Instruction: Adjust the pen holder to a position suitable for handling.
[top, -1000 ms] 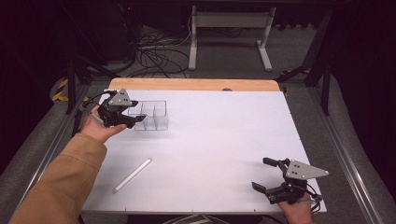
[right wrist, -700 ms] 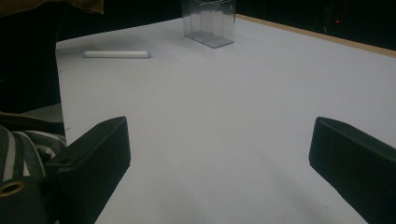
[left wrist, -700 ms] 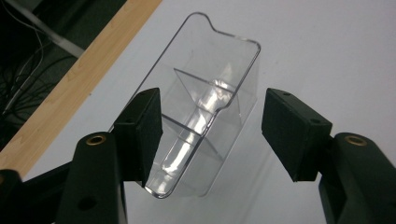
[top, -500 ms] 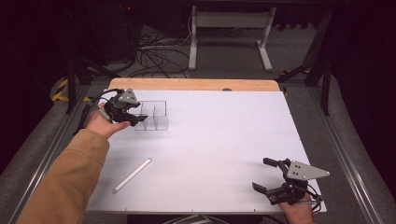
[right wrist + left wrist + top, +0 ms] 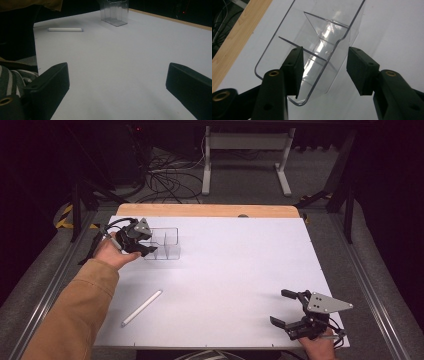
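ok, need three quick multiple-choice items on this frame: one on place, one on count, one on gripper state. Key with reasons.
1. Where is the clear organizer?
A. far left of the table
B. near right corner
C. table centre

2. How many white sticks lie on the table?
A. three
B. one
C. none

3. How do the right gripper jaws stand?
A. clamped on the stick
B. shut on nothing
C. wide apart over bare table

Key: 1 A, it sits by the left gripper near the wooden edge; 2 B, a single stick lies near the sleeve; 3 C, the right gripper view shows only white surface between them.
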`<action>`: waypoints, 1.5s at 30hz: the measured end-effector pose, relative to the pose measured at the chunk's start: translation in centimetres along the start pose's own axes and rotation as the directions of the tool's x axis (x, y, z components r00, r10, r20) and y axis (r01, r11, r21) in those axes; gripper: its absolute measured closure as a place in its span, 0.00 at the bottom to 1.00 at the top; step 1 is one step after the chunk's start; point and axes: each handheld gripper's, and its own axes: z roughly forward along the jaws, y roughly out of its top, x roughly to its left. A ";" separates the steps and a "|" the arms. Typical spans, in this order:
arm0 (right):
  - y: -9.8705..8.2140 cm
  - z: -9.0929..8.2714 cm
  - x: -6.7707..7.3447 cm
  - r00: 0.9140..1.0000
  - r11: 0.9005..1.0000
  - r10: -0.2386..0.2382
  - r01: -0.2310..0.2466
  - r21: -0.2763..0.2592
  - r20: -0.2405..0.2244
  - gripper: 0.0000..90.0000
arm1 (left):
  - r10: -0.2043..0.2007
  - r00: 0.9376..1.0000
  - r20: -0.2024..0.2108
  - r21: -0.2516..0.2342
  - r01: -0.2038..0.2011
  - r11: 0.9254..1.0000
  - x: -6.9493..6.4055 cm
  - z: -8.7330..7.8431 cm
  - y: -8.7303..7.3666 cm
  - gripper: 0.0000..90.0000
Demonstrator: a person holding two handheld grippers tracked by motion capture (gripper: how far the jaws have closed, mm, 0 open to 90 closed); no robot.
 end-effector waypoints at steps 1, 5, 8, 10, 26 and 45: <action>0.0 0.0 0.0 1.000 1.000 -0.001 0.001 0.001 -0.001 0.06 | -0.004 1.000 -0.005 0.010 0.004 1.000 0.1 0.1 0.0 0.56; 0.0 0.0 0.0 1.000 1.000 0.002 -0.002 0.003 -0.003 0.06 | 0.005 1.000 -0.001 0.056 -0.005 0.998 0.3 0.8 -0.3 0.60; 0.0 0.0 0.0 1.000 1.000 0.001 -0.001 0.002 -0.005 0.06 | 0.013 1.000 0.006 0.087 -0.014 0.996 0.3 1.2 -0.4 0.62; 0.0 0.1 0.0 1.000 1.000 0.002 -0.002 0.005 -0.006 0.06 | 0.027 1.000 0.011 0.109 -0.028 0.994 0.2 1.6 -0.4 0.62; -0.1 0.2 -0.1 1.000 1.000 -0.001 0.001 0.007 -0.013 0.06 | 0.086 0.996 0.035 0.156 -0.090 0.984 -0.2 2.6 -0.1 0.67; -0.2 0.4 -0.1 1.000 1.000 0.006 -0.005 0.016 -0.031 0.06 | 0.151 0.978 0.144 0.117 -0.168 0.979 -1.4 0.3 0.8 0.97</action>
